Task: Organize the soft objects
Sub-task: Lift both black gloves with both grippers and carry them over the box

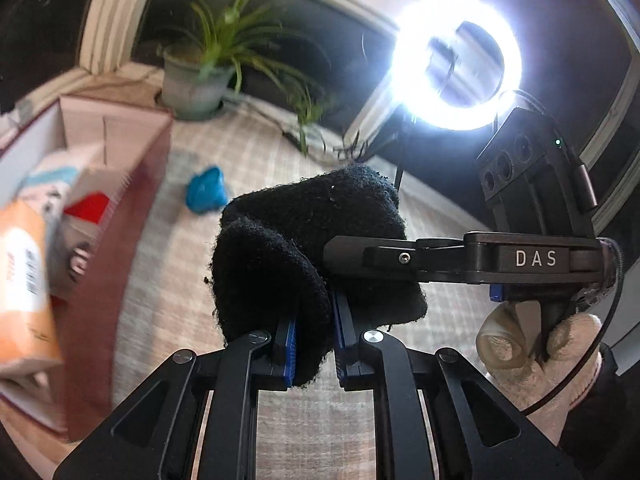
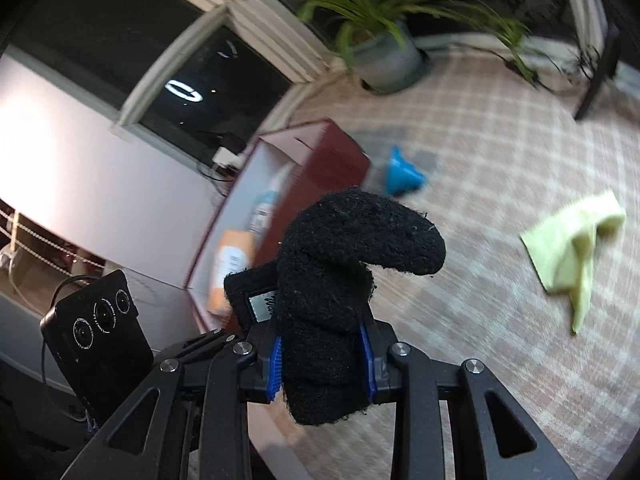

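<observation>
A black fleece cloth (image 1: 304, 240) is held above the checked tablecloth by both grippers. My left gripper (image 1: 314, 350) is shut on its lower fold. My right gripper (image 2: 324, 360) is shut on the same black cloth (image 2: 344, 272), and its finger reaches in from the right in the left wrist view (image 1: 400, 258). A blue soft object (image 1: 206, 196) lies on the cloth beyond, also in the right wrist view (image 2: 402, 174). A yellow-green cloth (image 2: 572, 244) lies crumpled to the right. A dark red box (image 1: 120, 216) holding packets stands at the left and shows in the right wrist view (image 2: 320, 160).
A potted spider plant (image 1: 196, 84) stands at the back by the dark window. A bright ring light (image 1: 456, 60) on a stand is at the back right. The left gripper's camera block (image 2: 100, 328) sits low at the left of the right wrist view.
</observation>
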`<act>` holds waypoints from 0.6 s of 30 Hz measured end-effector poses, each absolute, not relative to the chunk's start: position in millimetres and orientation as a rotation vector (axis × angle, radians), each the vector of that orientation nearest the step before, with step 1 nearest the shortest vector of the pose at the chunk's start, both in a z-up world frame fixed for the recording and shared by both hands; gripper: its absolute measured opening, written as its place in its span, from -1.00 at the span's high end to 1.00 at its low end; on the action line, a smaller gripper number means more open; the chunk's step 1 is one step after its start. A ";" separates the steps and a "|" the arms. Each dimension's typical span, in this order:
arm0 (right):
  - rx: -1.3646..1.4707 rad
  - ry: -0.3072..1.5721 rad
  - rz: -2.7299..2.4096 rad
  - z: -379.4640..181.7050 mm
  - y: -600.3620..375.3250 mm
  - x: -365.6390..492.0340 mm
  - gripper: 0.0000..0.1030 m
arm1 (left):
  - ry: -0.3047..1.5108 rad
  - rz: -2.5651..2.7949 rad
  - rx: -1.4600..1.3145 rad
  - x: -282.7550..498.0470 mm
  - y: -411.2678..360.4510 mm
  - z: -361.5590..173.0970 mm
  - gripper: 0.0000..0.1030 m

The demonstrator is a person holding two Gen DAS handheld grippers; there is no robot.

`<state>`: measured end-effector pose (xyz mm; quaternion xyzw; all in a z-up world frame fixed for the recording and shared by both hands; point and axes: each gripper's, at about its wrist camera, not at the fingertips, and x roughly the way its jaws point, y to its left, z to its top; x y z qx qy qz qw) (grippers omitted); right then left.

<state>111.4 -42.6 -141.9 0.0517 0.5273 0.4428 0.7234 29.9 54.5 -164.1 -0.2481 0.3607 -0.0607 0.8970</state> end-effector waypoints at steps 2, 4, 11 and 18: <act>0.111 1.150 0.999 -133.3 -33.3 108.0 0.47 | 0.722 -0.117 -0.517 22.5 62.6 -155.3 0.75; 0.105 1.135 1.029 -124.0 -17.8 103.5 0.47 | 0.697 -0.102 -0.510 13.7 72.4 -145.6 0.75; 0.074 1.106 1.120 -108.0 42.0 90.4 0.47 | 0.642 -0.029 -0.496 -12.2 113.9 -124.3 0.75; 0.045 1.103 1.182 -109.7 94.6 78.8 0.47 | 0.630 0.053 -0.457 -28.8 156.7 -120.0 0.75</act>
